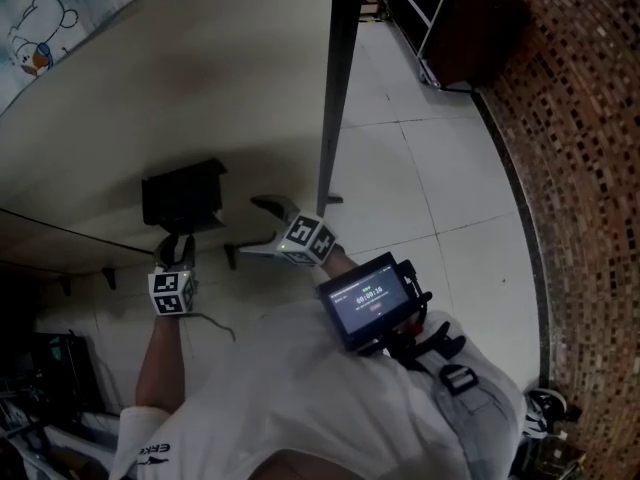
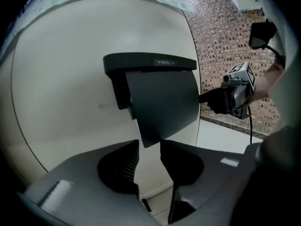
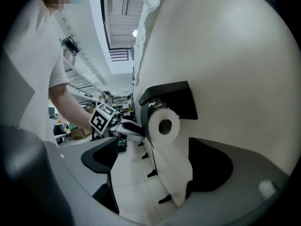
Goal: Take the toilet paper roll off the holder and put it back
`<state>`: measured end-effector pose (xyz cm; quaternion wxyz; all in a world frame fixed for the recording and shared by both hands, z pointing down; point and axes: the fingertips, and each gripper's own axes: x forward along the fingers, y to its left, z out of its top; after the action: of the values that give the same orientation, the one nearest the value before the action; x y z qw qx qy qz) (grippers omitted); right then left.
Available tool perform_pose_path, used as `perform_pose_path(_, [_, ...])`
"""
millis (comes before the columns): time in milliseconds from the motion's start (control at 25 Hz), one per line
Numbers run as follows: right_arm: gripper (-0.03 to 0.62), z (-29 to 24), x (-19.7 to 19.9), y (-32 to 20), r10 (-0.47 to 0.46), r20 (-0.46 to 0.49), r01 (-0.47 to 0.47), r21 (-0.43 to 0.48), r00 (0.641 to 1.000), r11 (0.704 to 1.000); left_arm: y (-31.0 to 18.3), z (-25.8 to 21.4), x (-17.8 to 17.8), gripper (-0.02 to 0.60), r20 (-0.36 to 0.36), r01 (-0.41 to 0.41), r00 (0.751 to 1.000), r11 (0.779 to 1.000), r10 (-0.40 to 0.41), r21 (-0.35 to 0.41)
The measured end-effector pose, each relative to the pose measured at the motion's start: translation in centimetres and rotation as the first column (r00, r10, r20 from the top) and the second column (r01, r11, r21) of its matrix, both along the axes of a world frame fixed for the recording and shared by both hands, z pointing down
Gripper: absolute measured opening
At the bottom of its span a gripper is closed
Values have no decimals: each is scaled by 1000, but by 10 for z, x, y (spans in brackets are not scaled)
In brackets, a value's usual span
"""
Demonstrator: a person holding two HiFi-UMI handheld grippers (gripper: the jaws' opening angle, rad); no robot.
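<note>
l gripper [image 2: 149,145] slightly open at holder cover [image 2: 162,102] corner, r gripper [image 3: 153,142] wide open, empty: hold cover up, centre r jaws on tp roll [image 3: 164,126], then close.

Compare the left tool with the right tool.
The left tool is at the lower corner of the holder's cover, jaws narrowly apart; the right tool beside the holder, jaws wide apart. The left tool faces the cover's front, the right tool the toilet paper roll's open end. Both bear marker cubes.
</note>
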<state>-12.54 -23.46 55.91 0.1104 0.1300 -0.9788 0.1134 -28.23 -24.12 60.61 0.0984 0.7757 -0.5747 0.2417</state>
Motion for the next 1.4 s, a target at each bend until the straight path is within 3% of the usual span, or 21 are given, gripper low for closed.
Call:
perform_pose_path(240, [455, -14, -2, 7, -20, 25, 20, 2, 999, 1000, 22, -13, -12, 150, 21, 137, 990, 989, -138, 48])
perform_pose_path(400, [401, -17, -8, 14, -50, 47, 50, -15, 998, 999, 49, -21, -24, 150, -13, 277, 961, 957, -277, 87])
perform_pose_path(600, [293, -33, -5, 20, -27, 122, 32, -39, 992, 999, 68, -53, 10, 105, -50, 292, 956, 943, -288, 158])
perform_pose_path(760, [234, -44, -7, 33, -61, 172, 72, -57, 983, 996, 93, -81, 33, 31, -78, 351, 936, 911, -342, 214])
perform_pose_path(920, [154, -53, -6, 39, -80, 202, 94, -62, 976, 994, 112, -99, 52, 3, -103, 403, 915, 883, -390, 242])
perform_pose_path(1240, [17, -53, -7, 45, -94, 206, 109, -64, 974, 992, 140, -99, 66, 2, -133, 520, 854, 825, -503, 219])
perform_pose_path(1400, [15, -50, -4, 61, -112, 177, 125, -63, 978, 990, 154, -93, 78, 2, -131, 518, 855, 831, -501, 204])
